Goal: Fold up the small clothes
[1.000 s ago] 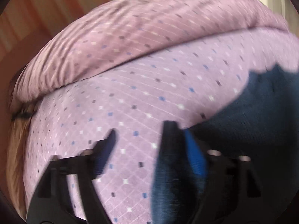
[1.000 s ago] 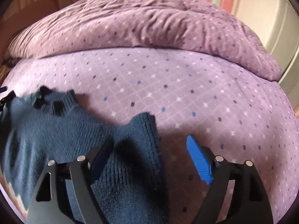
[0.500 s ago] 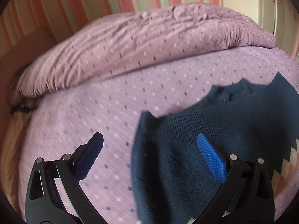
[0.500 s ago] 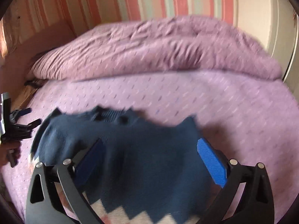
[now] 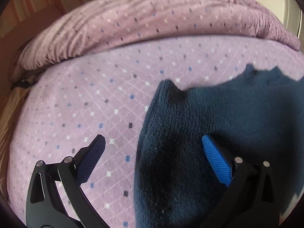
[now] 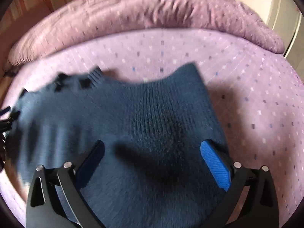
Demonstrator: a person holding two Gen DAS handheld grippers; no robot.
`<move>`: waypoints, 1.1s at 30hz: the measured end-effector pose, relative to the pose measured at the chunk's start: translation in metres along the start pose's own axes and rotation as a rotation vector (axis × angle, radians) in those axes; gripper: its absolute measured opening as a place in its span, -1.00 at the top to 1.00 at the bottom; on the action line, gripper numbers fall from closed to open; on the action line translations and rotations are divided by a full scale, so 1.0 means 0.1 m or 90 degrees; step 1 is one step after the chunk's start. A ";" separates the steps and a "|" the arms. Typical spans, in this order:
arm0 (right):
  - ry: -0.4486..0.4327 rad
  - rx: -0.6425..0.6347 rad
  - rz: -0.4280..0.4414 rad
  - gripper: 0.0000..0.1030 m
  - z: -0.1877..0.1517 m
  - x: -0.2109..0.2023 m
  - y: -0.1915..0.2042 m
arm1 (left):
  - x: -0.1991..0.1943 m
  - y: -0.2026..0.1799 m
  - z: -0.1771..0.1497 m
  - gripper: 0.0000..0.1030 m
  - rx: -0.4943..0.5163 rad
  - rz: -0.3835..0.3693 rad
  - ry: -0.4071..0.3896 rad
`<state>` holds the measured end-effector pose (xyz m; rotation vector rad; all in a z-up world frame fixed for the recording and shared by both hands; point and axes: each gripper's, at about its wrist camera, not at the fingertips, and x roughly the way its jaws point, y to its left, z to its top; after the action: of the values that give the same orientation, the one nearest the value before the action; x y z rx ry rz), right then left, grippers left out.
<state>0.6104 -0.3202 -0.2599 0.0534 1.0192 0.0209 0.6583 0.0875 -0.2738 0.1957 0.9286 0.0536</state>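
Note:
A small navy knit sweater [image 5: 209, 125] lies spread on the purple bed sheet [image 5: 85, 102]. My left gripper [image 5: 153, 152] is open above its left shoulder and sleeve edge, holding nothing. In the right wrist view the sweater [image 6: 133, 117] fills the lower middle, collar [image 6: 85, 79] at the upper left. My right gripper [image 6: 152, 155] is open over its right side, holding nothing.
A rolled purple duvet [image 5: 152, 19] lies along the far side of the bed; it also shows in the right wrist view [image 6: 142, 9]. A striped wall stands behind it. The left gripper shows at the left edge of the right wrist view [image 6: 5, 117].
Both grippers have moved down closer to the sweater. One second ago the left gripper was nearly shut on the sweater's edge; it let go and is open now.

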 end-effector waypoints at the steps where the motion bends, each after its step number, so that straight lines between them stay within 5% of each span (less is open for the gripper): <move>1: -0.018 -0.003 -0.002 -0.96 -0.03 -0.14 -0.01 | -0.09 0.00 0.00 -0.94 0.001 0.009 -0.008; 7: -0.061 -0.033 -0.053 -0.96 -0.51 -0.78 -0.13 | -0.75 -0.17 -0.31 -0.94 0.013 0.031 -0.078; 16: -0.017 0.043 -0.056 -0.96 -1.29 -1.09 -0.44 | -1.27 -0.77 -0.92 -0.94 -0.035 -0.008 -0.068; 24: -0.005 0.149 0.012 -0.96 -1.72 -1.20 -0.61 | -1.29 -1.15 -1.28 -0.93 -0.062 -0.017 -0.037; 33: 0.027 0.265 0.131 -0.96 -1.85 -0.93 -0.65 | -1.13 -1.31 -1.20 -0.93 -0.048 0.007 -0.027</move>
<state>0.4039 -0.3826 -0.2813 0.5394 1.0440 -0.0030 0.4893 -0.0386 -0.2798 0.1314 0.8823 0.0948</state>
